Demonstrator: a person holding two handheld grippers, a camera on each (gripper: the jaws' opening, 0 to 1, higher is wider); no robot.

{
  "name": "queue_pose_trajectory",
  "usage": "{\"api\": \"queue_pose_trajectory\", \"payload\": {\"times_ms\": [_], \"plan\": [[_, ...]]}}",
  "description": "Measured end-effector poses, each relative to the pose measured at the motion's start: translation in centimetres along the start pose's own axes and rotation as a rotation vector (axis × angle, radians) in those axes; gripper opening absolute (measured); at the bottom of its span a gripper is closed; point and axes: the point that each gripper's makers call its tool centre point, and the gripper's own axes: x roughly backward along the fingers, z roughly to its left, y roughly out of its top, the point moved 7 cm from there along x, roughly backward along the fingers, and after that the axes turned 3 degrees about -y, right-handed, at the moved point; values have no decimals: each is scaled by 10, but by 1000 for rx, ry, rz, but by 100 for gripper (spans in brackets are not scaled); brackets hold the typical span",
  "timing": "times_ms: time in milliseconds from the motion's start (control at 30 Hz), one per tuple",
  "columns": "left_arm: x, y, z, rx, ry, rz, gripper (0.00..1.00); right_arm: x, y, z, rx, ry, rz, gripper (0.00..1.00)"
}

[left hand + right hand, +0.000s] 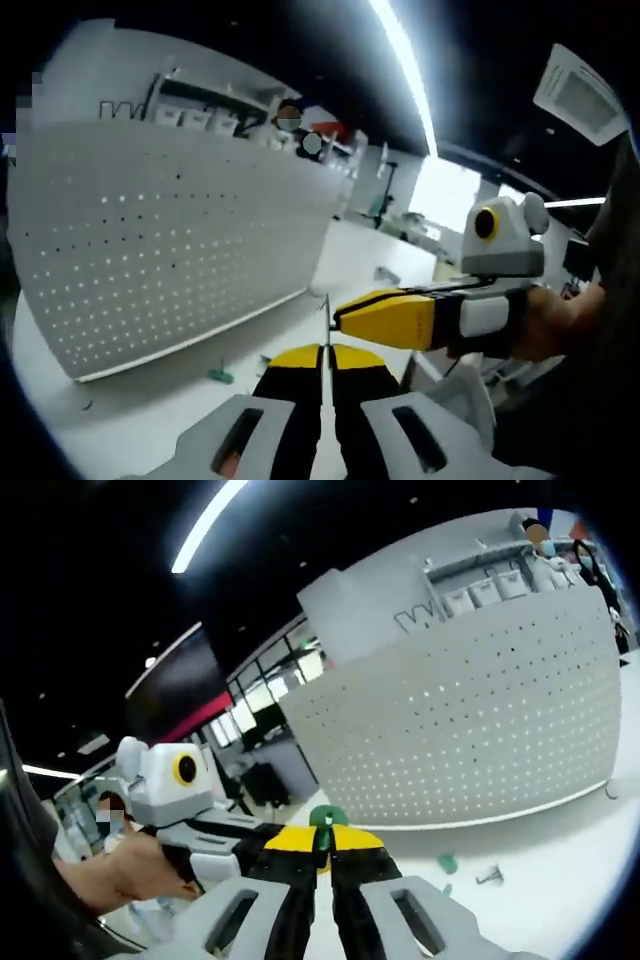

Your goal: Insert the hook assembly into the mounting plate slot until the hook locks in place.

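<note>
Before perforated pegboard [170, 240], yellow-tipped left gripper [327, 352] closed

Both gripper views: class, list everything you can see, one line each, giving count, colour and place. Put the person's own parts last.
Pegboard panel: one, white, perforated, upright on the table.
Table: one, white, under the panel.
Green piece: one, at the right gripper's tips; what it is cannot be told.
Small parts: a few, green and dark, on the table before the panel.
Left gripper: yellow-tipped, jaws together.
Right gripper: yellow-tipped, closed on the green piece.
Hand: one, holding the left gripper.
</note>
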Motion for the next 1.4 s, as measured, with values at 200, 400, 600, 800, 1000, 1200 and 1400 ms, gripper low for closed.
{"api": "queue_pose_trajectory", "payload": {"times_ms": [200,400,600,800,1000,1200,1400], "plan": [[3,4,3,-3,39,-24,1,2,3,1,1,1,-14,3],[10,6,9,-34,96,-40,1,5,3,3,7,5,-21,4],[11,9,7,-76,114,-49,1,4,2,5,37,19,-16,4],[9,12,-1,-100,107,-71,1,2,6,7,23,25,-31,6],[6,14,-8,-123,106,-97,1,0,8,7,0,21,-42,5],[7,14,-10,-137,115,-120,1,0,10,5,-47,26,-41,2],[7,15,-10,-151,126,-137,1,-1,11,7,-40,23,-56,1]]}}
